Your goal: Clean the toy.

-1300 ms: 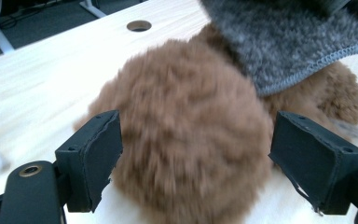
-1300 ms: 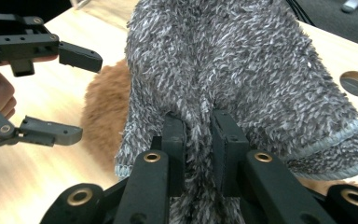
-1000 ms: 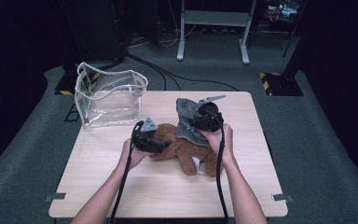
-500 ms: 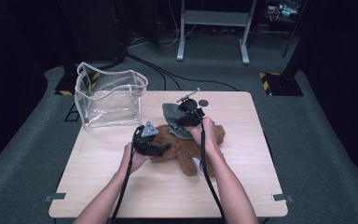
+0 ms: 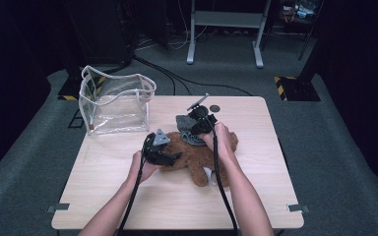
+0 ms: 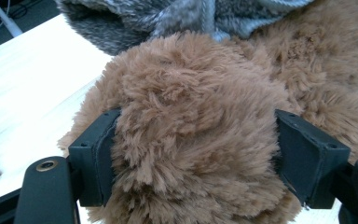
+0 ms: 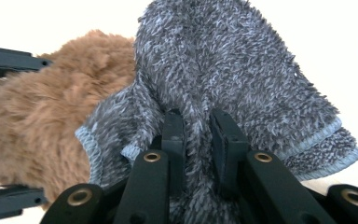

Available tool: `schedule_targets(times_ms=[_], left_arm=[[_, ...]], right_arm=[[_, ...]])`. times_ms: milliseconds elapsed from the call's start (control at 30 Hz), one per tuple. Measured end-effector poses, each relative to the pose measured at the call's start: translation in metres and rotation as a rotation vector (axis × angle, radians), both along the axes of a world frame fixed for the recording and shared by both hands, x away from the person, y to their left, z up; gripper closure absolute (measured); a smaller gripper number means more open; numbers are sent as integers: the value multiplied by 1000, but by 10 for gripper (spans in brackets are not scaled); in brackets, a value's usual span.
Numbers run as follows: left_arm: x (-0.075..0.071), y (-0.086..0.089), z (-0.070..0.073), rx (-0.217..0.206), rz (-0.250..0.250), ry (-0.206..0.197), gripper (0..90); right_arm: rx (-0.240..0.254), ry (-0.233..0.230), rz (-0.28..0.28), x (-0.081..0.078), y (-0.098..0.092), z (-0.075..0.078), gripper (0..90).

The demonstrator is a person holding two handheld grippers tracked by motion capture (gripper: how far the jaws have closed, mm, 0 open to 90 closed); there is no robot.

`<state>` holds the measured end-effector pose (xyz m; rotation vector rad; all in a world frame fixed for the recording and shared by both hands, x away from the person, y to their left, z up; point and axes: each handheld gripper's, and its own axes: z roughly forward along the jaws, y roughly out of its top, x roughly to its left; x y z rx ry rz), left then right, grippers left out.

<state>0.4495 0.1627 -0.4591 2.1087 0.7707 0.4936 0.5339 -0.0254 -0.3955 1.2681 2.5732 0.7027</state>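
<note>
With my left fingers point(image 6: 193, 154) clamping the bear point(image 6: 205, 140) and right fingers point(image 7: 198, 135) pinching the cloth point(image 7: 242, 70), pulling could slip the fuzzy fabric free.

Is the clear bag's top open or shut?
Open: the clear bag stands upright on the table, its white-trimmed rim spread wide, nothing visible inside.

High view looks down; both gripper views, close-up, share the teddy bear point(image 5: 204, 155).

Brown plush bear point(image 5: 197, 155) under grey cloth point(image 5: 187, 129)
</note>
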Motion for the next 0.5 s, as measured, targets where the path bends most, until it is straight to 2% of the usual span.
schedule_targets(times_ms=[33,200,267,500], left_arm=[[0,0,0,-4,1,0,229],[-1,0,0,3,-2,-1,231],[-1,-1,1,0,-3,0,232],[-2,-1,1,-2,-3,-2,231]], right_arm=[[-9,2,6,2,-4,0,772],[8,29,-45,9,-20,0,772],[-1,46,-65,12,-36,0,772],[2,52,-107,11,-62,1,772]])
